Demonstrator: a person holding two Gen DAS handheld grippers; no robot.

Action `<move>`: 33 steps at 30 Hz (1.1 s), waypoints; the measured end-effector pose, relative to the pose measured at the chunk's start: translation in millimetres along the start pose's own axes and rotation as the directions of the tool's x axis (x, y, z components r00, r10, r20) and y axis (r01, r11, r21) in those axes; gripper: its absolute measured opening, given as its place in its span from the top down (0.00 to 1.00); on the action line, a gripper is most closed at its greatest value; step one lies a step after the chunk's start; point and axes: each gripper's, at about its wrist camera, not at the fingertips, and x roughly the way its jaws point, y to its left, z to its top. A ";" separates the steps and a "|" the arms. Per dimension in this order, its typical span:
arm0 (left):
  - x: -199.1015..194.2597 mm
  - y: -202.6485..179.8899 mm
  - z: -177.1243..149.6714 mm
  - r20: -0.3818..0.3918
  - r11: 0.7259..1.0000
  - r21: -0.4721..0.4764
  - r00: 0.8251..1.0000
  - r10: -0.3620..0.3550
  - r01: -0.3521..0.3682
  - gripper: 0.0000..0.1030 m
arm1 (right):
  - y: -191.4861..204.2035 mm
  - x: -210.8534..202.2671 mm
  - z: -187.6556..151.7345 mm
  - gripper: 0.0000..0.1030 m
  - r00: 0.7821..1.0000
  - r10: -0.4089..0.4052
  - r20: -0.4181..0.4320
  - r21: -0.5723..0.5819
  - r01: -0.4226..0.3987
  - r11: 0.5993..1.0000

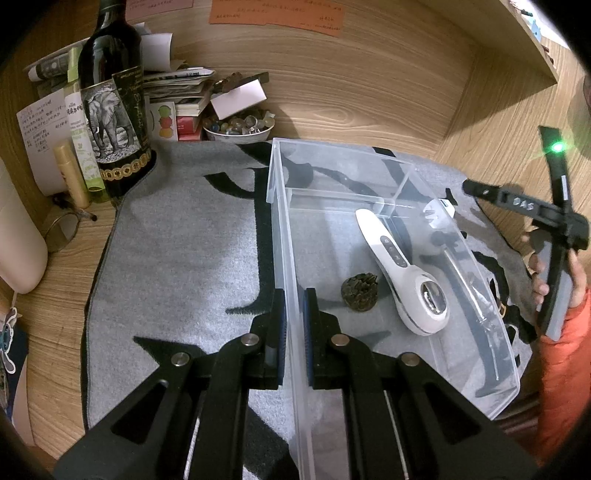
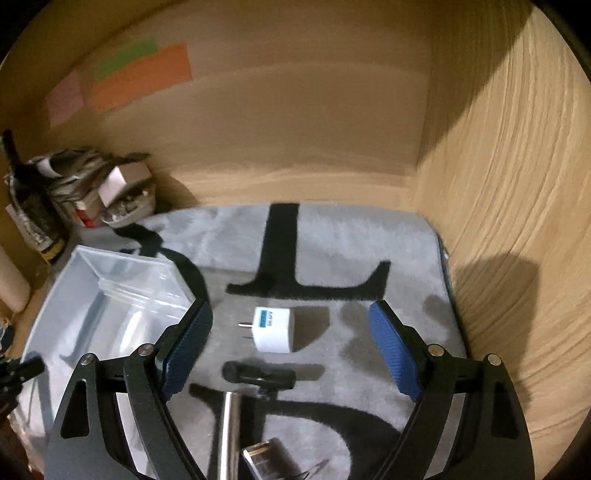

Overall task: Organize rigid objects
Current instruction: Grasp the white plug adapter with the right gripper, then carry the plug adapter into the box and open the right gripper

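Where grey mat [image 1: 177, 236] covers wooden desk [image 1: 55, 295] | wood-panelled alcove walls [image 2: 517, 184]

Wooden desk [image 1: 62, 306]: grey mat [image 1: 177, 240], wine bottle [image 1: 114, 110], apparently marble bowl [image 1: 240, 129].

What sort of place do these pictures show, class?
Probably a home desk alcove: wood-grain walls with an orange paper note, a dark glass wine bottle, stacked books, and a clear plastic bin.

Clear bin [image 1: 369, 206] on mat [image 1: 177, 236]; inside it: handheld device [image 1: 399, 266], pinecone [image 1: 360, 291] to its left. Charger plug [image 2: 272, 329] right of bin, on mat.
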 end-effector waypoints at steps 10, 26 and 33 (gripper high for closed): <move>-1.0 0.0 -0.6 0.000 1.000 0.002 1.000 0.001 -0.001 0.92 | 9.2 40.8 -9.4 0.44 0.995 0.022 -0.101 -0.026 -0.025 0.999; -1.5 -0.1 -1.1 0.000 1.000 0.001 1.000 0.000 0.000 0.92 | 18.0 40.7 -14.0 0.75 0.995 0.020 -0.096 -0.052 -0.025 0.998; -1.4 0.2 -1.2 0.000 1.000 0.001 1.000 0.000 0.000 0.92 | 32.2 3.9 -8.2 0.75 0.999 0.051 -0.014 -0.088 -0.052 0.995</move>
